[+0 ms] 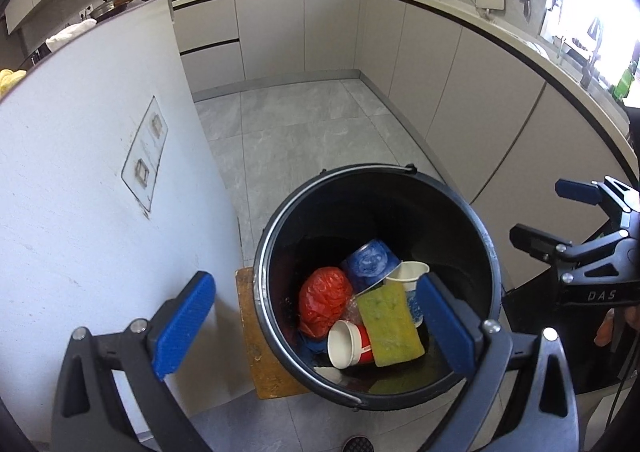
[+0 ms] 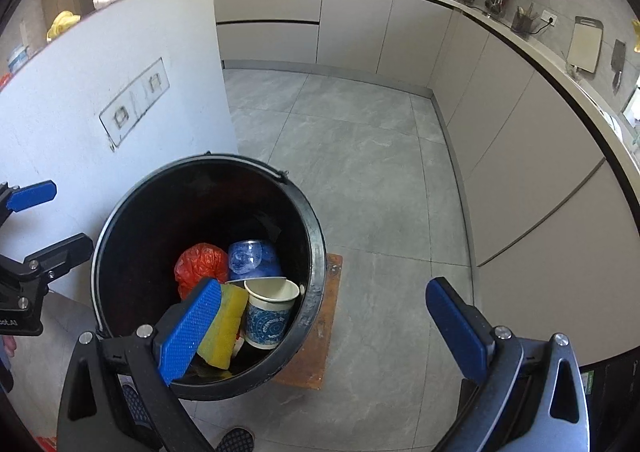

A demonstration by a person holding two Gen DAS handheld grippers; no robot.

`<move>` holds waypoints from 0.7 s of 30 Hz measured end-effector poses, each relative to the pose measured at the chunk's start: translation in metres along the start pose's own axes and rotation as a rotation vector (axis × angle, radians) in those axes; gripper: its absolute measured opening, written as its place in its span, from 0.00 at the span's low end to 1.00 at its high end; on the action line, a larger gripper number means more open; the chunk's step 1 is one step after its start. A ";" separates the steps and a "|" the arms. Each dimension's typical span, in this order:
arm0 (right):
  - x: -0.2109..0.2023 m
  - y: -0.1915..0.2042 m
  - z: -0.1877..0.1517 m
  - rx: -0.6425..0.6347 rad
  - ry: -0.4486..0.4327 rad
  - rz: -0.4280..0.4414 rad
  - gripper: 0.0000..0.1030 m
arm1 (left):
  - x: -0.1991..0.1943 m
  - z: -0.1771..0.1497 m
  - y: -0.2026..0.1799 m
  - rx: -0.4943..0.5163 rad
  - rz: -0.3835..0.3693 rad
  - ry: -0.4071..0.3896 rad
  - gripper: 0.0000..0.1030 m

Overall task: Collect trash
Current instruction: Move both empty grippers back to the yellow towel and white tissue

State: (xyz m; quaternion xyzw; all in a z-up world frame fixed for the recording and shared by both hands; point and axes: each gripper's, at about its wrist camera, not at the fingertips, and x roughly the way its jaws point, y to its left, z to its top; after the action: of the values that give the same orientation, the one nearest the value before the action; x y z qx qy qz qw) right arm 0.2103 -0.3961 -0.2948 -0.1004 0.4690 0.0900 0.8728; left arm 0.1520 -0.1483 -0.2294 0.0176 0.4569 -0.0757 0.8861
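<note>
Left gripper (image 1: 316, 326) wide above bucket (image 1: 494, 252), sponge (image 1: 390, 326) inside.

Left tool (image 1: 316, 320): jaws wide apart, nothing between the pads, pointing steeply down. Right tool (image 2: 324, 328): same, jaws fully spread, nothing gripped, angled steeply down. The two sit side by side, near each other; each shows at the edge of the other's wrist view, blue pads apart.

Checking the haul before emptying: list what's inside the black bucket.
The black bucket holds a red plastic bag, yellow sponge, red paper cup, and two blue-patterned cups. Anything beneath them is covered.
</note>
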 end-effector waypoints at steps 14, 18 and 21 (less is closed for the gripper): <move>-0.047 0.006 0.014 0.026 -0.063 -0.044 1.00 | -0.031 0.012 0.005 0.014 -0.001 -0.026 0.98; -0.067 0.012 0.020 0.028 -0.086 -0.047 1.00 | -0.051 0.018 0.012 0.013 -0.008 -0.055 0.98; -0.084 0.019 0.027 0.034 -0.112 -0.056 1.00 | -0.070 0.024 0.020 0.010 -0.010 -0.088 0.98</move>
State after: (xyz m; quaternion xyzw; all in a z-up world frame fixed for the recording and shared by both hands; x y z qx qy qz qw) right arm 0.1812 -0.3759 -0.2114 -0.0933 0.4181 0.0632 0.9014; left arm 0.1342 -0.1225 -0.1598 0.0162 0.4172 -0.0833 0.9048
